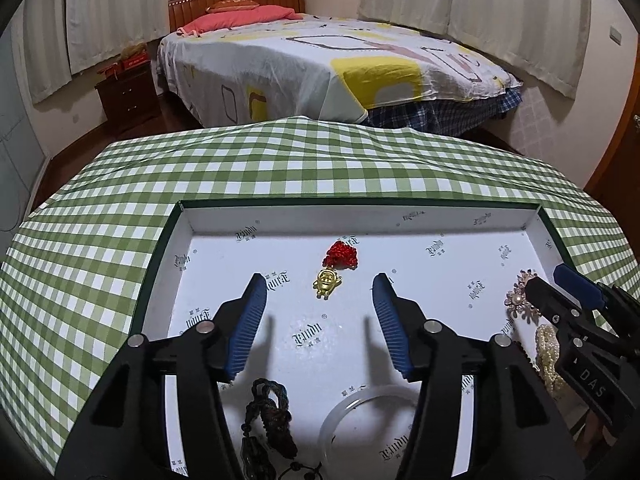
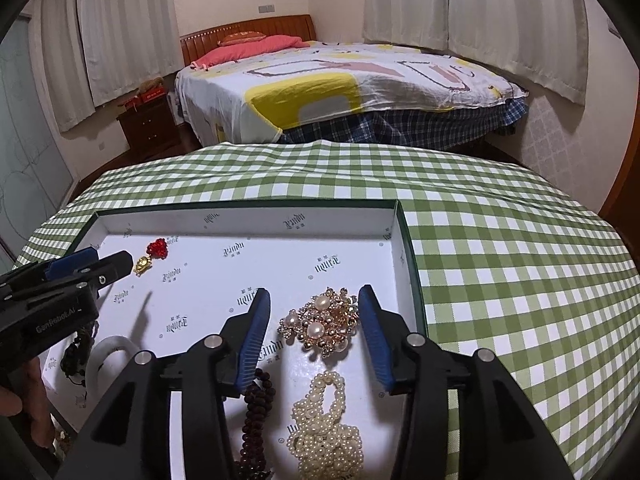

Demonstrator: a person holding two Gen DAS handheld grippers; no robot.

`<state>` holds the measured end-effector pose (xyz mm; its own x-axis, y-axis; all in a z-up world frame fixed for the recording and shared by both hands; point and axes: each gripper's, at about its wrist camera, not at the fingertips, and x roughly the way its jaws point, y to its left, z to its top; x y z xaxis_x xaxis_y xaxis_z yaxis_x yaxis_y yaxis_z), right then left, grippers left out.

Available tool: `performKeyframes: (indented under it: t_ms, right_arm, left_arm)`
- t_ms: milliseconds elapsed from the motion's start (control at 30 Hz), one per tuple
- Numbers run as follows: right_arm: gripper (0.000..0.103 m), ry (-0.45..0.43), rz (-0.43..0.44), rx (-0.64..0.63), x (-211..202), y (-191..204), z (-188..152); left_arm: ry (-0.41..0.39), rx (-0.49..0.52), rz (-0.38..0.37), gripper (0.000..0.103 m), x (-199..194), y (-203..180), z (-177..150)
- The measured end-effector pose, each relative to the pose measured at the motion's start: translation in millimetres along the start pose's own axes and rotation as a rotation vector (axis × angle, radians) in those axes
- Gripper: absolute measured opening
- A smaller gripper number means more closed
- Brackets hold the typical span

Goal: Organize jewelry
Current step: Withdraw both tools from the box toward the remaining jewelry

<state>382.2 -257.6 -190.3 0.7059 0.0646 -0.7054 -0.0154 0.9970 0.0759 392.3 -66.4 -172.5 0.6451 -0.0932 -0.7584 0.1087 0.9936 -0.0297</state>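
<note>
Left gripper (image 1: 320, 300): ribbed blue pads approx. half open, nothing held; gold charm w/ red knotted cord (image 1: 334, 270) lies just beyond tips. Right gripper (image 2: 314, 312): pads parted, straddling gilt pearl brooch (image 2: 324, 322), no contact. Pearl strand (image 2: 326, 428) nearer, dark bead string (image 2: 254, 420) left. All inside shallow white-lined box (image 2: 406, 256) on green-check cloth (image 2: 500, 260).

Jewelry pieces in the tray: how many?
6. Gold charm on red cord far centre-left; dark braided cord piece and clear bangle near left; pearl brooch, pearl strand and dark bead string right. More may hide behind the tools.
</note>
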Motion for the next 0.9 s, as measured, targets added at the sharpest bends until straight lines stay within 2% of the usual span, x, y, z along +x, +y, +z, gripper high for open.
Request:
performKeyframes:
  t_ms: [167, 467, 900]
  right_arm:
    - [0.049, -0.044, 0.002, 0.004, -14.4, 0.5, 0.5]
    - [0.049, -0.117, 0.019, -0.003, -58.1, 11.4, -5.6]
    - [0.049, -0.163, 0.044, -0.01, -114.0, 27.7, -40.4]
  left_arm:
    - [-0.041, 0.004, 0.0, 0.059, -15.2, 1.0, -2.0]
    - [-0.168, -0.028, -0.028, 0.064, -72.3, 9.7, -11.8]
    - [-0.235, -0.07, -0.052, 0.064, -140.4, 20.7, -51.8]
